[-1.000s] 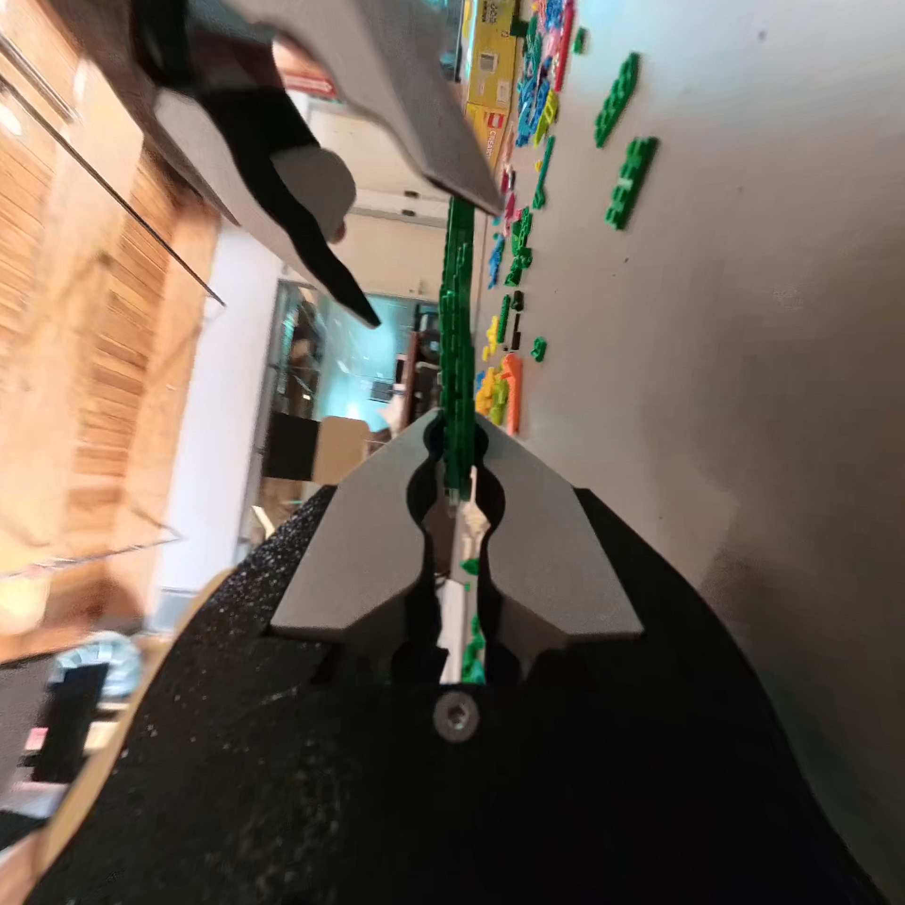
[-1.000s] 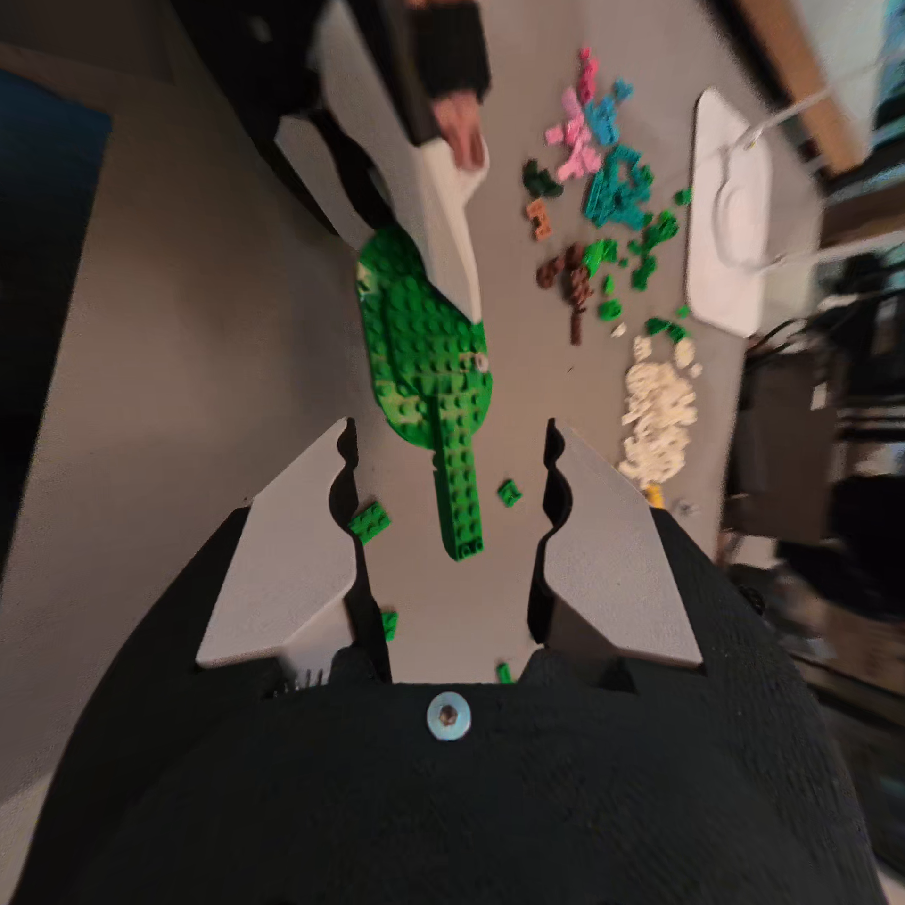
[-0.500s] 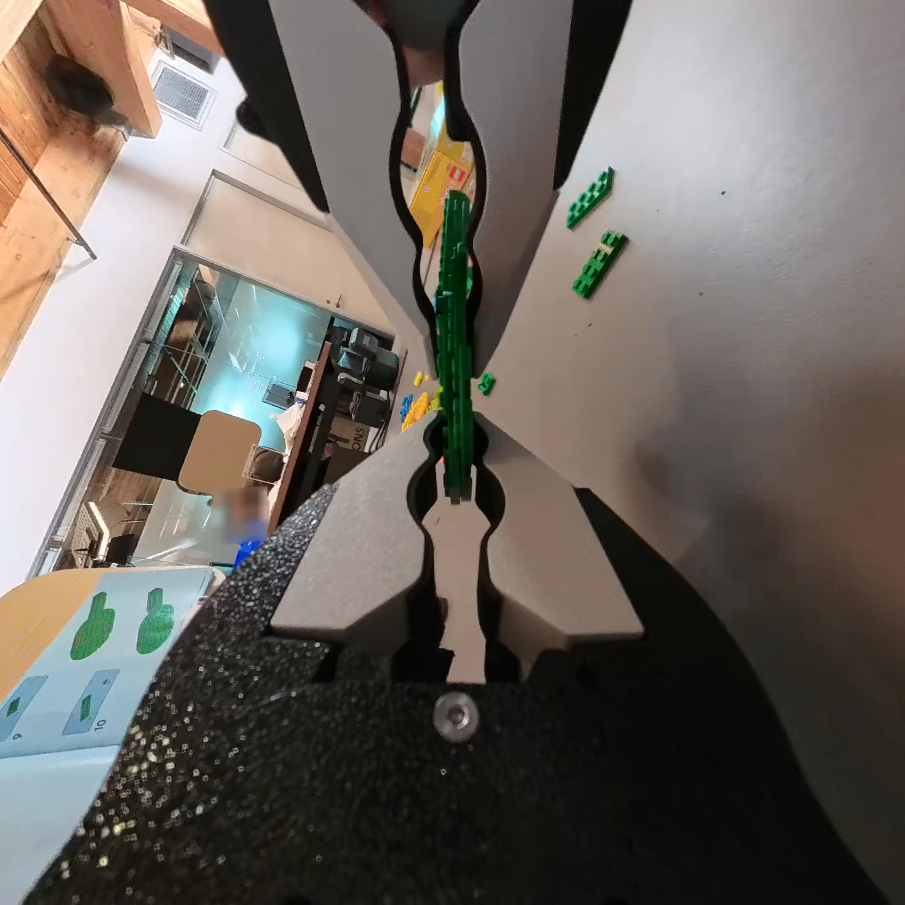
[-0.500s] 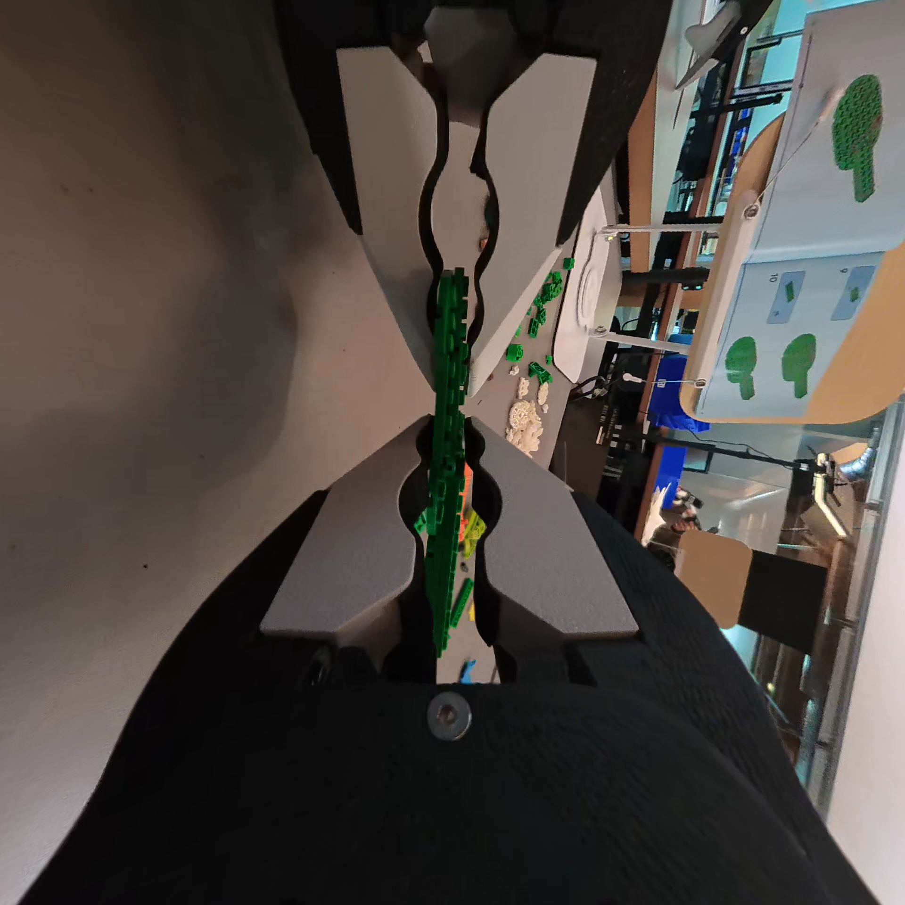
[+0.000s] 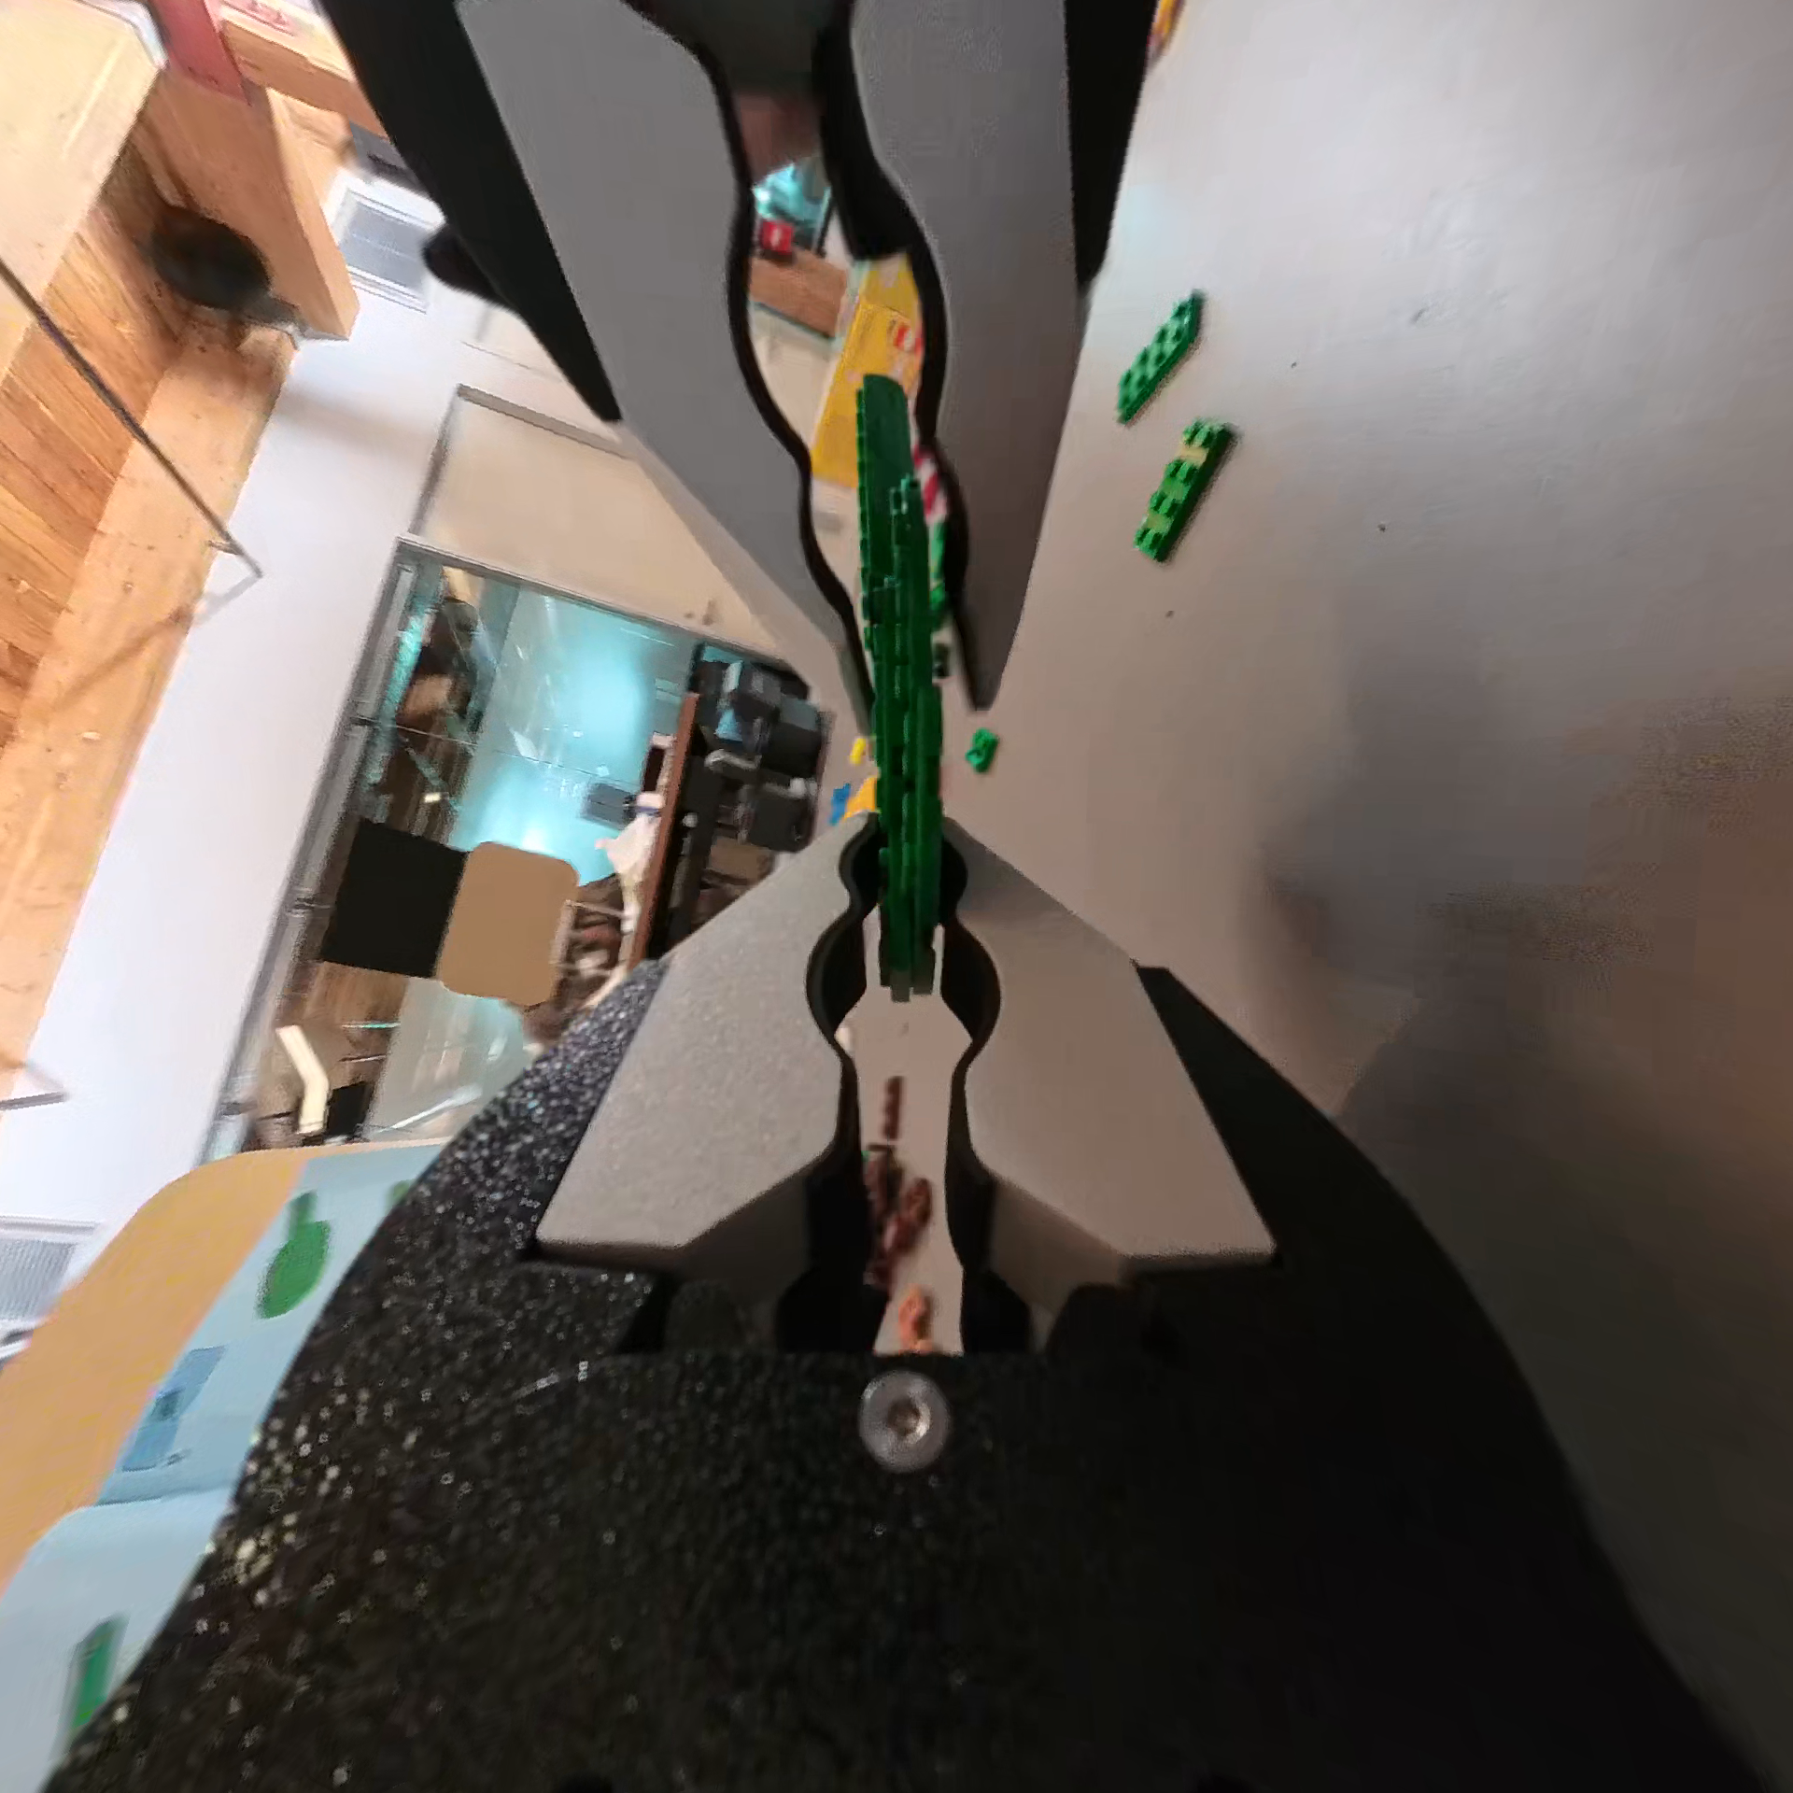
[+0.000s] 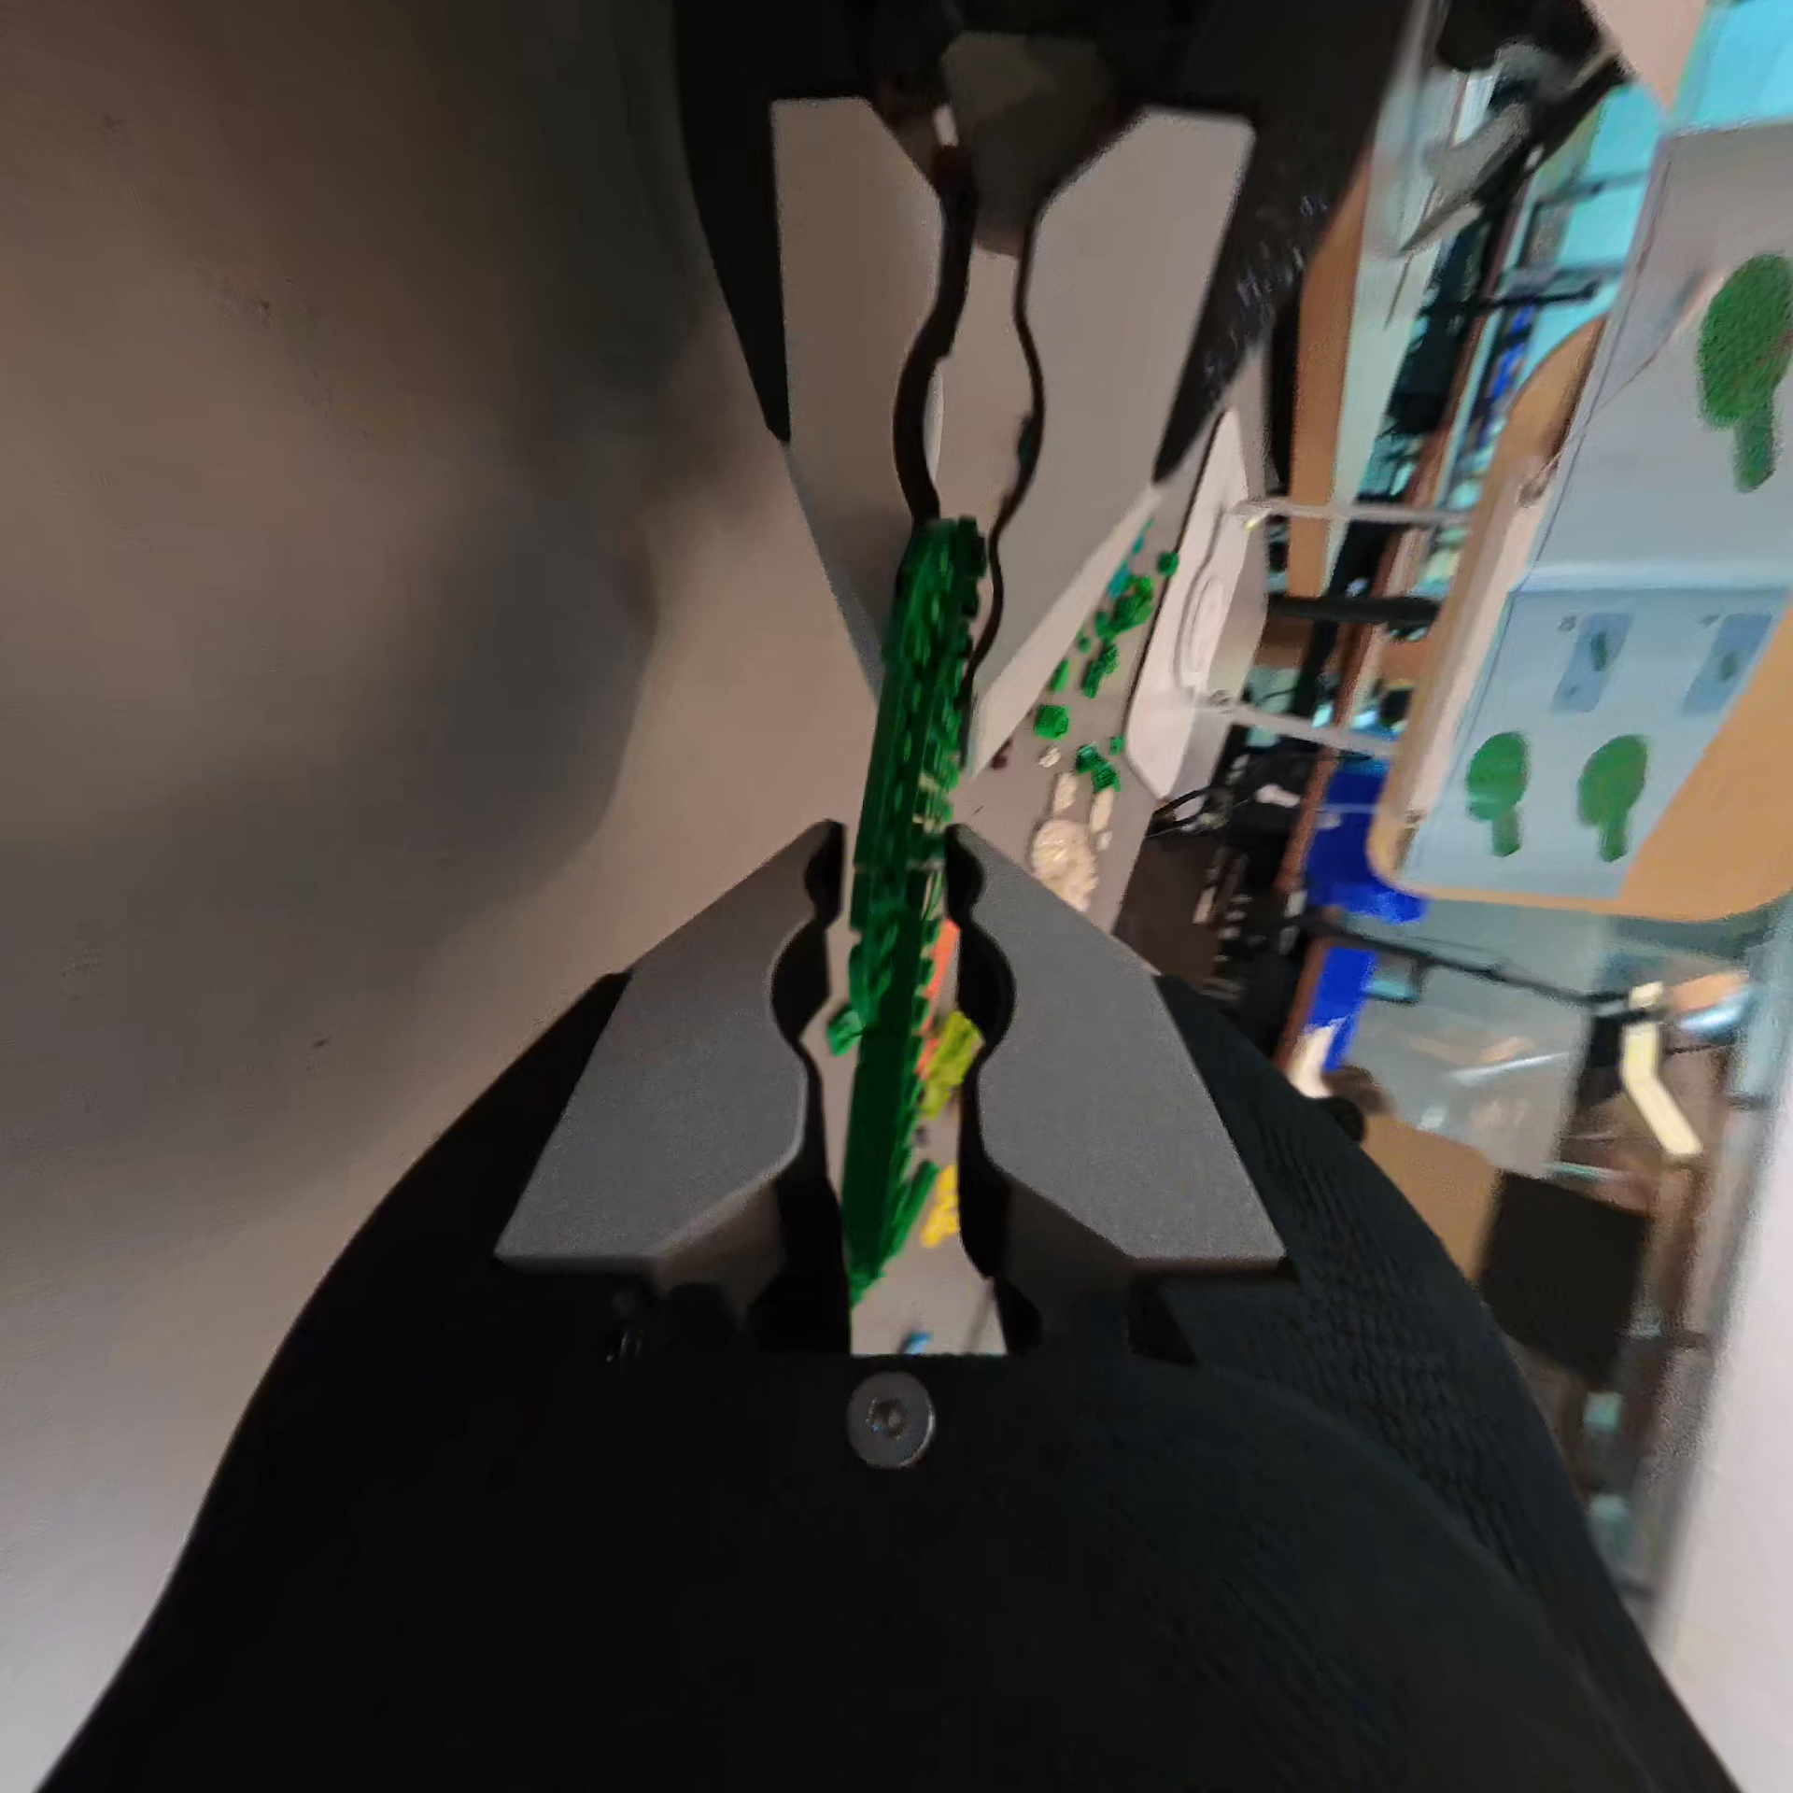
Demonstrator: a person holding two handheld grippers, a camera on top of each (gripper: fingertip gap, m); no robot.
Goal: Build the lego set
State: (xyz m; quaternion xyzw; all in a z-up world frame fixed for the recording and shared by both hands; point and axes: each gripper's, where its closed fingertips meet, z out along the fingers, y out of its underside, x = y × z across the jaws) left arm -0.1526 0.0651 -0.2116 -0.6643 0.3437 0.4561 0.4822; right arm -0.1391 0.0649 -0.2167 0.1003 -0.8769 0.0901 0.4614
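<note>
Left gripper point(image 5: 907, 854): my fingers are nearly closed, clamped on the near end of the green brick plate assembly point(image 5: 902, 679). Both pads press its flat faces; the plate is edge-on to this camera and runs straight out ahead.

Right gripper point(image 6: 897, 849): my fingers stand a little apart, around the other end of the same green brick plate assembly point(image 6: 912, 776). The plate runs deep between them, almost back to the gripper body. There is a visible gap on the left side near the tip; on the right the pad looks very close or touching, but blur keeps me from calling it. I cannot tell if this is a firm grip.

The two grippers face each other head-on, the plate bridging them, lifted off the grey worktop point(image 5: 1455, 485).

Around it:
- two loose green plates point(image 5: 1174, 427) on the worktop, beyond and to the right of the assembly in the left view
- one small green piece point(image 5: 982, 749) just beside the assembly's edge
- brown pieces point(image 5: 897, 1193) seen through the gap behind my left fingers
- yellow box point(image 5: 873, 388) at the far end
- scattered green bits point(image 6: 1096, 669) and a cream-white pile point(image 6: 1067, 844) on the worktop in the right view
- white tray point(image 6: 1203, 621) past those
- an open instruction booklet point(image 6: 1601, 728) with green tree-shaped figures at the right edge
</note>
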